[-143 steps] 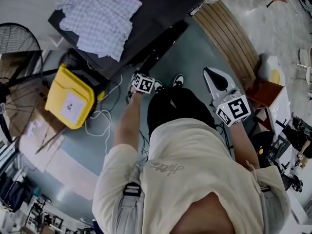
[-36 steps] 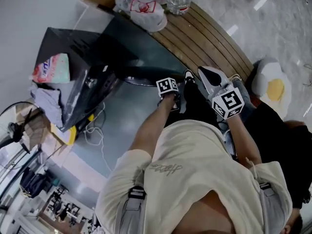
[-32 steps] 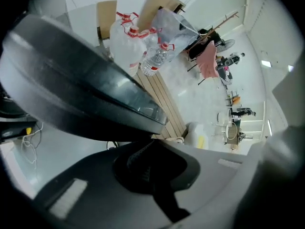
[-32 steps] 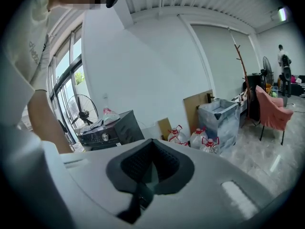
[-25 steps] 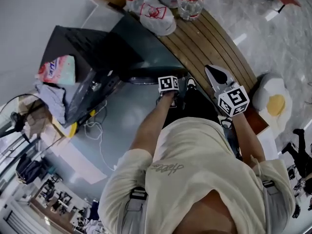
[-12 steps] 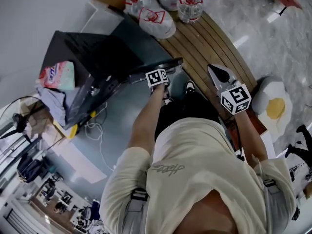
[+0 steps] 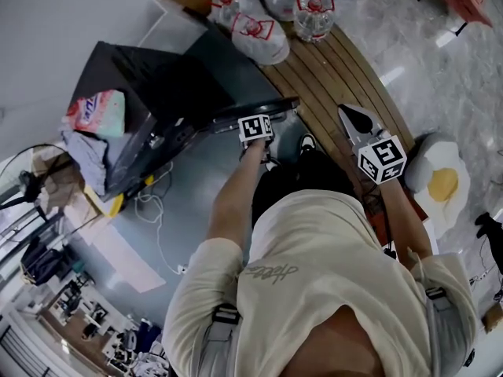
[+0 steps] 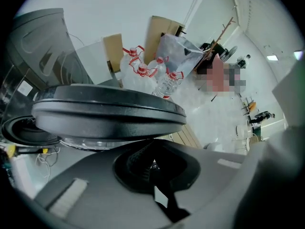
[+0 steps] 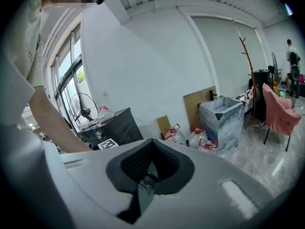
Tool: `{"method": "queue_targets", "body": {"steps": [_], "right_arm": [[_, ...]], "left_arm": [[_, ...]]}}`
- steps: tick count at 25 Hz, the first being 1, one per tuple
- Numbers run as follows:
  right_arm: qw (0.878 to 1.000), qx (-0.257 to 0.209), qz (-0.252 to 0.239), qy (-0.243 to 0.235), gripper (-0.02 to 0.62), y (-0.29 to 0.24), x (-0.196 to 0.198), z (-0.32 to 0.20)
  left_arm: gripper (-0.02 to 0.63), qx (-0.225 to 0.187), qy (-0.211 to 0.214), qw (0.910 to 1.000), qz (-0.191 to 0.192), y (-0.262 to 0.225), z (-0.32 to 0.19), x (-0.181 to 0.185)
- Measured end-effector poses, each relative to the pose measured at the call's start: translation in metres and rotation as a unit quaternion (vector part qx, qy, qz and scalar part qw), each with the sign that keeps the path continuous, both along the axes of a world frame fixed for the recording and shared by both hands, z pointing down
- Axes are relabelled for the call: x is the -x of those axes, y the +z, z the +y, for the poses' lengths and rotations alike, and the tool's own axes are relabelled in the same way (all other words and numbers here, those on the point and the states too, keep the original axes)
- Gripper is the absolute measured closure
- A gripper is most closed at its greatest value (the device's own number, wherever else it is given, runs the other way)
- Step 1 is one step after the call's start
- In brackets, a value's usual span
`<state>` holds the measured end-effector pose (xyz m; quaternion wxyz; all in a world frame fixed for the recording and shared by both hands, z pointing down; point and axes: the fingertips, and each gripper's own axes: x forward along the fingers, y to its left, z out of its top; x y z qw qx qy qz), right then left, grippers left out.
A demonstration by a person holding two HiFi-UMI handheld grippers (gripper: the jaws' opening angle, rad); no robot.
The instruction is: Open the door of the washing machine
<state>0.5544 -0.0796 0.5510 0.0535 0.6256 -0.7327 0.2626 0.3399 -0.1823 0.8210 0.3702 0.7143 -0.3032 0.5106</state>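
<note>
I see the washing machine [image 7: 134, 77] standing on the floor at the left of the head view. A printed bag [image 7: 94, 112] lies on its top, near the left corner. The door [image 7: 251, 110] is swung out from the machine's front, and its dark edge points toward the person.

The left tool [image 8: 152, 147] points steeply down at the free edge of the door. In the left gripper view its jaws are closed together with nothing between them. The door's round dark rim [image 8: 107, 111] lies right at the tips, though I cannot tell whether they touch it.

Several water bottles [image 7: 255, 34] with red handles stand beyond the door, at the near end of a curved wooden platform [image 7: 346, 69].

The right tool [image 7: 351, 116] is held over that platform, well apart from the door. Its jaws are closed and empty.

A cushion shaped like a fried egg [image 7: 440, 183] lies on the floor at the far right.
</note>
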Motion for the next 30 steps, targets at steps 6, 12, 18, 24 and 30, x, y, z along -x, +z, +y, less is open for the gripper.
{"method": "queue_targets", "body": {"steps": [6,12,18,24,30], "right_arm": [[0.999,-0.003,0.002,-0.033,0.595,-0.002,0.021,-0.005],[0.997,-0.007,0.003,-0.075,0.595,-0.002,0.059,-0.016],[0.994,-0.031,0.012,-0.107,0.595,-0.025,0.107,-0.029],[0.988,-0.063,0.030,-0.134,0.595,-0.059,0.152,-0.046],[0.980,-0.116,0.062,-0.149,0.595,-0.109,0.181,-0.066]], "left_arm": [[0.591,-0.026,-0.011,0.9993,0.027,-0.020,0.002,0.010],[0.591,-0.059,-0.019,0.9955,0.072,-0.054,0.005,0.035],[0.591,-0.150,-0.014,0.9801,0.129,-0.131,0.000,0.070],[0.591,-0.248,-0.021,0.9533,0.171,-0.217,-0.011,0.110],[0.591,-0.320,-0.007,0.9247,0.206,-0.298,-0.014,0.139]]}}
